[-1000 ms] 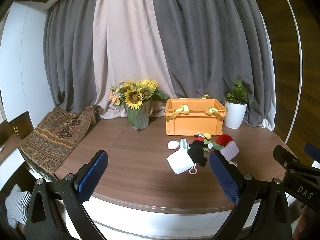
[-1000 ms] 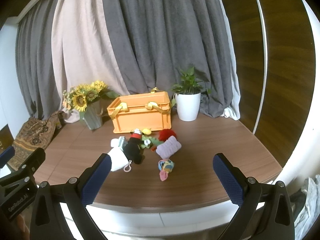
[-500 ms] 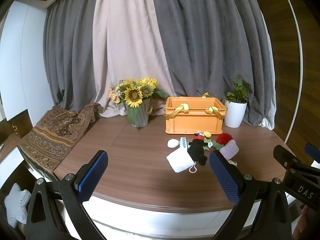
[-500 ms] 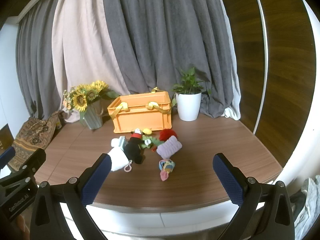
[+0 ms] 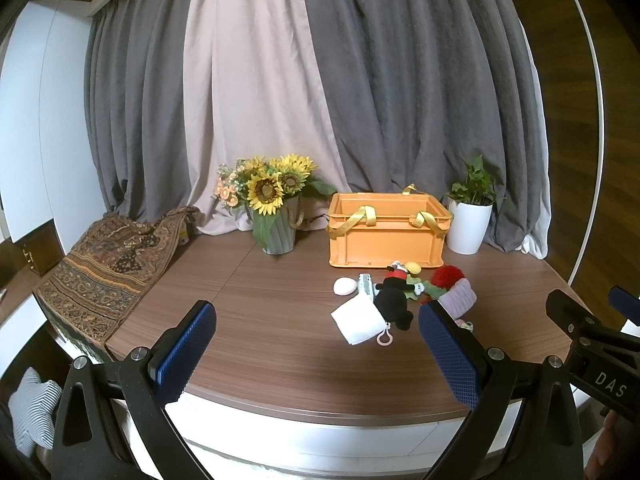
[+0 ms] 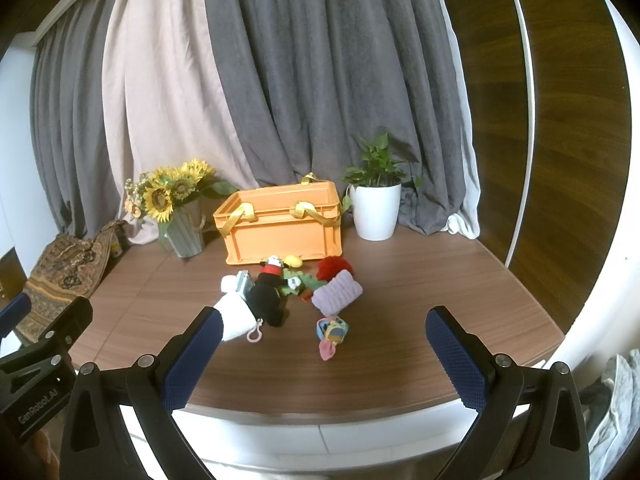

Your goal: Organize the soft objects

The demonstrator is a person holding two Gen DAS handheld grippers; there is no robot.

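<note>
Both tools hang released, jaws wide, empty, off the desk's (image 6: 420, 280) near edge. The left tool (image 5: 316, 344) and right tool (image 6: 324, 354) face the soft toys (image 6: 276, 292), which lie heaped mid-desk, well ahead of both, just before the orange crate (image 6: 280, 228).

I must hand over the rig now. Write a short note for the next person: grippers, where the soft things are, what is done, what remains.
Left gripper: open, empty, held back at the near table edge.
Right gripper: open, empty, also held back.
Soft things lie in a heap before the orange crate: white pouch, black plush, purple knit piece, red pompom, small colourful toy.
Done: nothing visible; the crate's inside cannot be seen.
Left: probably move every piece into the crate.
</note>
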